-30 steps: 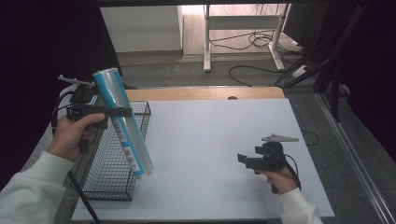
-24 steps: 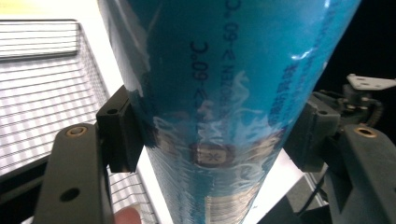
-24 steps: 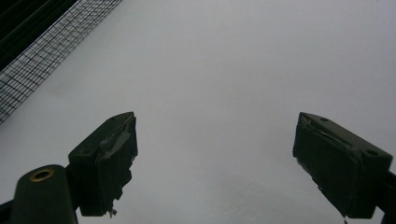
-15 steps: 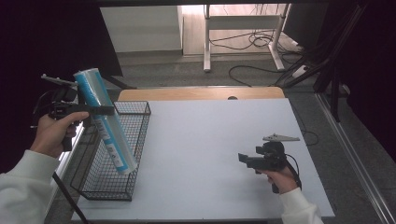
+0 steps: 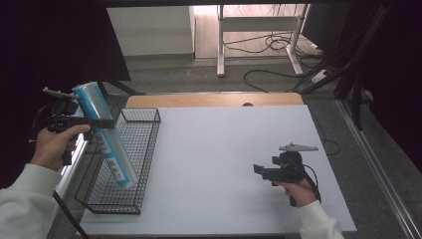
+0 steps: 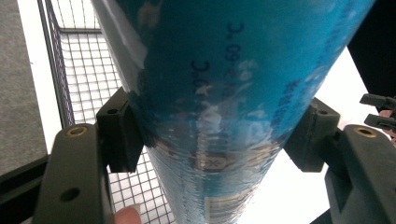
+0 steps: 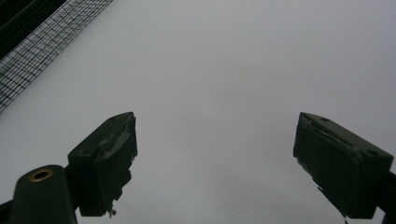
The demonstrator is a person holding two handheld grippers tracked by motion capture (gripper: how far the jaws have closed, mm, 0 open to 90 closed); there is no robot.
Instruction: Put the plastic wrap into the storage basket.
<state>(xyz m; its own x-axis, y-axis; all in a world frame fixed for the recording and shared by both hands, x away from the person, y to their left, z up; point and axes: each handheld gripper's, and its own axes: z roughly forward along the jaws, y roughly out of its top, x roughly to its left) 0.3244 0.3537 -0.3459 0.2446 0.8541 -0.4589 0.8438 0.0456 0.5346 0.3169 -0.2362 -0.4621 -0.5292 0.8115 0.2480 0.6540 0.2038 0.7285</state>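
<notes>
— Over the wire basket (image 5: pixel 142 164), at the table's left edge — what does the left gripper (image 5: pixel 102 122) have?

— A blue roll of plastic film (image 5: pixel 105 134). The jaws are clamped on it near its upper end; in the left gripper view the pads (image 6: pixel 122 133) press into the wrap on both sides of the roll (image 6: pixel 233 107).

— How does the roll lie against the basket?

— Tilted, not upright. Its top leans out past the basket's left rim, towards the hand; its lower end dips inside, near the middle of the left half. Whether it touches the mesh floor, I can't tell.

— And the long axes?

— That's what I judge the next move turns on. The basket runs long from near to far, and the roll slants steeply down into it — it would have to be laid over along that length to fit.

— The right gripper (image 5: pixel 263 172)?

— Well apart, low over the bare white table (image 5: pixel 224 149), jaws spread with nothing between them. The left hand is plainly the nearer one.
</notes>
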